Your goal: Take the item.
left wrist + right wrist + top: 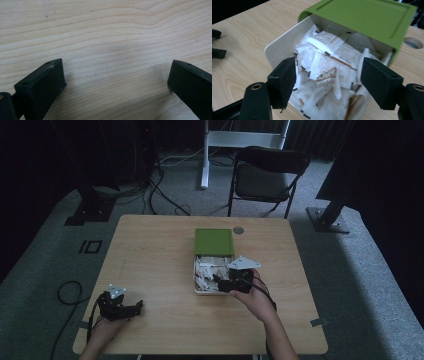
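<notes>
A small box with a green case [214, 241] stands at the middle of the wooden table [150, 255]. Its white drawer [195, 281] is pulled out toward me and is full of white and brown paper sachets [207, 270]. My right gripper [221, 283] is at the drawer's front right, open. In the right gripper view its jaws straddle the sachets [329, 57] just above the drawer wall [278, 48], with the green case [367, 17] behind and nothing held. My left gripper [136, 308] rests open near the front left edge, over bare wood [116, 72].
A round cable hole [238, 230] sits in the tabletop behind the box. A black folding chair [270, 175] and a white stand leg [204, 165] are beyond the table's far edge. Cables lie on the grey floor [67, 292] at the left.
</notes>
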{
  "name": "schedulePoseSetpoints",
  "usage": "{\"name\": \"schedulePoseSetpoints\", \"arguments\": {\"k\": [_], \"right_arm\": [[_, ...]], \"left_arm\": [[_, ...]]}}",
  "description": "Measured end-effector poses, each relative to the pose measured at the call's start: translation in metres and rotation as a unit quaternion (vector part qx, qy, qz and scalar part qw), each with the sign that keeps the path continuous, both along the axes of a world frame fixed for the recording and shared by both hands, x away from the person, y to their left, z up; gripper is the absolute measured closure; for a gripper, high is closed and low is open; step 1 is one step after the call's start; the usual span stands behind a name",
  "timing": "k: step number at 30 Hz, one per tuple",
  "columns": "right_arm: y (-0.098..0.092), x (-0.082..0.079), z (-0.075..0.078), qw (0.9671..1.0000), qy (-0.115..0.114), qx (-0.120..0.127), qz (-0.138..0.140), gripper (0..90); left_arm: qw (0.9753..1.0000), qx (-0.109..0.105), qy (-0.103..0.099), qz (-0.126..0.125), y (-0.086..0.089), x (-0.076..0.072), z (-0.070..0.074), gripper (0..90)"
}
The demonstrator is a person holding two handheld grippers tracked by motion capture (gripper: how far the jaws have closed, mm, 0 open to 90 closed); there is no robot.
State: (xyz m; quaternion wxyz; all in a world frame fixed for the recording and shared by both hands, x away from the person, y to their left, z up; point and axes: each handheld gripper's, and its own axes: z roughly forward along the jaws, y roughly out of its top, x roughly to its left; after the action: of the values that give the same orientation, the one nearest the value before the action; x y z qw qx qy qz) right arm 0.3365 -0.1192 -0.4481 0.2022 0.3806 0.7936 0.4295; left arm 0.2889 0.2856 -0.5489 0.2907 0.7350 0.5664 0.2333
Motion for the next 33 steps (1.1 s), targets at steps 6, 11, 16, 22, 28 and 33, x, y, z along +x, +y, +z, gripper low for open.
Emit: {"name": "schedulePoseSetpoints", "arguments": {"k": [6,11,16,22,28,33], "right_arm": [[0.012,0.001,-0.009,0.9999,0.012,-0.004,0.009,33.1],[0.018,0.003,-0.017,0.9998,0.011,-0.018,0.001,35.2],[0.026,0.002,-0.025,0.9993,0.01,-0.037,0.003,39.0],[0.026,0.004,-0.033,0.9987,0.011,-0.047,-0.014,45.4],[0.024,0.005,-0.034,0.9975,0.01,-0.069,-0.013,61.3],[0.019,0.006,-0.032,0.9976,0.008,-0.068,0.0,69.9]], "left_arm": [[1.0,-0.001,0.0,0.001,0.0,0.0,0.0,1.9],[1.0,-0.002,-0.001,0.001,0.0,0.0,0.0,1.9],[1.0,-0.001,-0.001,0.001,0.0,0.0,0.0,1.9],[1.0,0.0,0.0,0.0,0.0,0.0,0.0,1.9],[1.0,0.0,0.0,0.0,0.0,0.0,0.0,1.9],[1.0,0.0,0.0,0.0,0.0,0.0,0.0,1.9]]}}
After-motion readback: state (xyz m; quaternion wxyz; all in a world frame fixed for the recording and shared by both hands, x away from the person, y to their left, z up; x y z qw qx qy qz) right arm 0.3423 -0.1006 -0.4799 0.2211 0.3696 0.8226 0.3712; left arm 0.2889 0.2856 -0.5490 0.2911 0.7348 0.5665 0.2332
